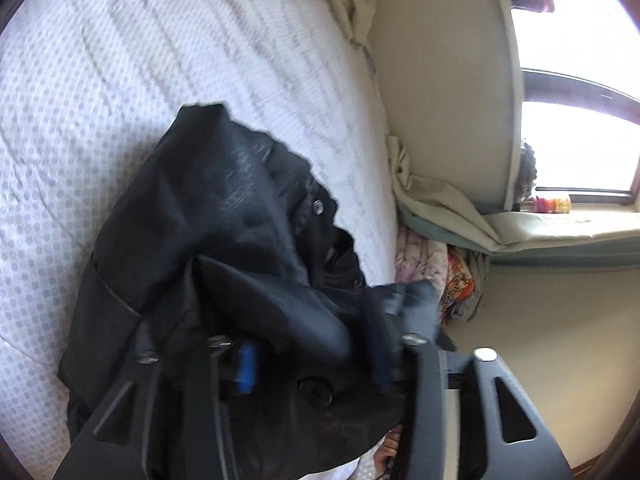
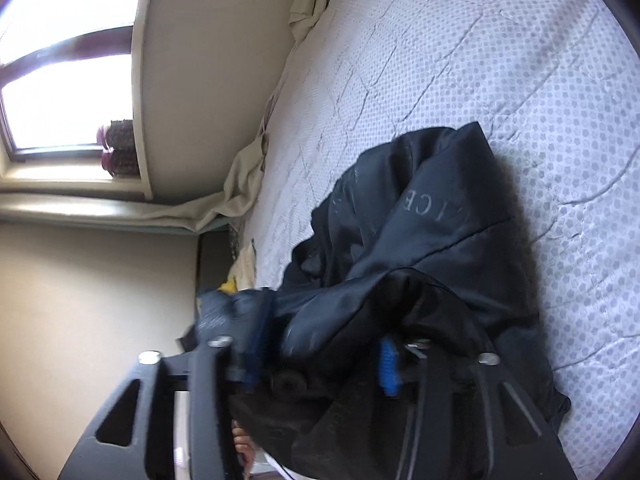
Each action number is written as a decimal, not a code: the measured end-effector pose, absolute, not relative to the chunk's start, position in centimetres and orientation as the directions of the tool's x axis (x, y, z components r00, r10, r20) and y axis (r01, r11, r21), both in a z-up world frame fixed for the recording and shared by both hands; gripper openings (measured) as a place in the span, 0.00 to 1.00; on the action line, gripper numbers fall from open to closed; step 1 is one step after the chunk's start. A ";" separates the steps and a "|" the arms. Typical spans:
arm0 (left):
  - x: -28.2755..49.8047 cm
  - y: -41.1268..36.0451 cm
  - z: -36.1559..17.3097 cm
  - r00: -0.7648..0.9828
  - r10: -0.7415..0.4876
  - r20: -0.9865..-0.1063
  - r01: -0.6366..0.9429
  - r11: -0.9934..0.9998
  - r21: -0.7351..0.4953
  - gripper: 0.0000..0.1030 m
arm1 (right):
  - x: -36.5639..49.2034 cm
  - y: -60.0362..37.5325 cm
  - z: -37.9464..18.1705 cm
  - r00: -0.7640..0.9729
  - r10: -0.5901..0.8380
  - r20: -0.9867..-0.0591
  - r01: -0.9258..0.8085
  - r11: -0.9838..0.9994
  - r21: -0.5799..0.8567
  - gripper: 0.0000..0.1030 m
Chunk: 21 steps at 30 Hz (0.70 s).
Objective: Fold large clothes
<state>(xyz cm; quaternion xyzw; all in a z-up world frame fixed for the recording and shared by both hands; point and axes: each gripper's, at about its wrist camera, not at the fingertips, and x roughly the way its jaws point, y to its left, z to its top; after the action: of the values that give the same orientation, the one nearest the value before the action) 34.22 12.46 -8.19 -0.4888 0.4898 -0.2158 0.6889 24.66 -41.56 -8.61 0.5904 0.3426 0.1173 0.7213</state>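
Note:
A large black coat (image 1: 208, 216) with dark buttons and faint lettering lies bunched on the white dotted bed cover (image 1: 120, 72). My left gripper (image 1: 316, 364) has its blue-padded fingers (image 1: 246, 368) wide apart, with coat cloth and a button draped between them. In the right wrist view the same coat (image 2: 432, 216) lies on the bed cover (image 2: 500, 48). My right gripper (image 2: 320, 364) also stands wide, blue fingers (image 2: 387, 368) either side of a thick fold of coat. Whether either pair presses the cloth is hidden by the folds.
The bed's far edge meets a beige wall (image 1: 440, 80) with a bright window (image 1: 576, 148) and jars on the sill. Cream sheets (image 1: 436, 204) and patterned bedding (image 1: 460, 276) are piled beside the bed. A hand (image 2: 240, 440) shows below the right gripper.

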 end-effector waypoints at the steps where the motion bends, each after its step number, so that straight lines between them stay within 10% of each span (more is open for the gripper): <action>1: 34.1 12.6 -7.7 0.444 -0.770 -0.459 -0.168 0.432 -0.886 0.66 | 24.5 -41.9 -8.4 0.747 0.570 -0.343 0.226 0.267 0.937 0.63; 12: 30.3 12.8 -1.0 0.615 -0.495 -0.614 -0.015 0.772 -0.636 0.82 | 21.5 -43.7 -3.2 0.808 0.379 -0.452 0.199 0.546 0.814 0.70; 21: 31.4 10.9 -3.8 0.497 -0.510 -0.702 0.023 0.816 -0.577 0.82 | 22.9 -40.0 -2.3 0.738 0.251 -0.627 0.173 0.827 0.534 0.70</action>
<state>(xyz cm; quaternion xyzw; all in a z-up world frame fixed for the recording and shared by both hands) 31.44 10.85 -3.76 -0.2566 0.4748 -0.1614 0.8262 22.88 -40.00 -2.32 0.2929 0.3615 0.0222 0.8849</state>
